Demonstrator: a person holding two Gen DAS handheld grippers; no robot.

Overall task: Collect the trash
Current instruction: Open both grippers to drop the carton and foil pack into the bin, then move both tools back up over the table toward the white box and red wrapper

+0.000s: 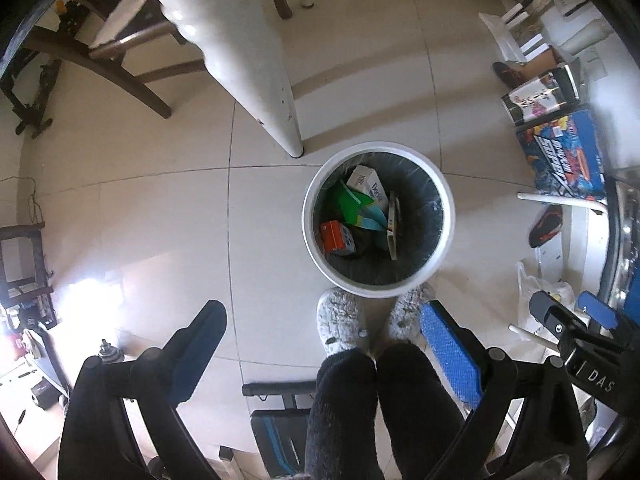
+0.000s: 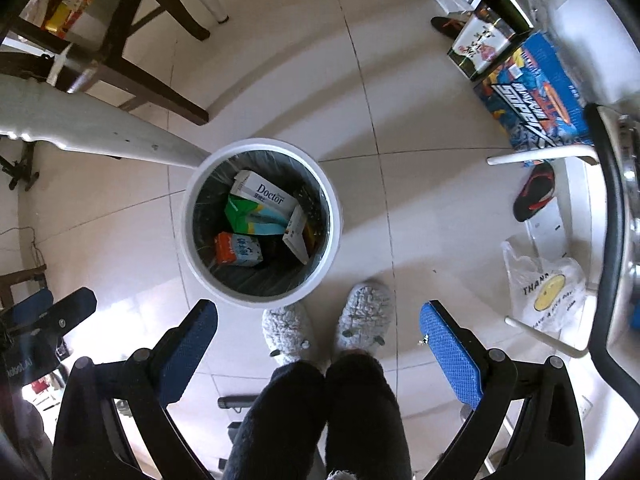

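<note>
A white round trash bin (image 2: 262, 222) lined with a dark bag is seen standing on the tiled floor (image 2: 400, 220), just ahead of a person's fuzzy slippers (image 2: 362, 316) and beside a white table leg (image 2: 100, 136). Inside it, several cartons are piled loosely: a white "Doctor" box (image 2: 266, 196), a green and teal package (image 2: 250, 218), an orange and blue carton (image 2: 238, 250) and a flat white box (image 2: 298, 236) leaned against the liner. These are judged to be light, stiff cardboard, easily crushed, and best pinched across a narrow edge. The left gripper (image 1: 320, 344) is held spread wide with nothing between its blue pads, and the right gripper (image 2: 318, 344) is likewise spread and empty. Both are pointed downward, well above the bin, which lies ahead of the fingertips in each view.
</note>
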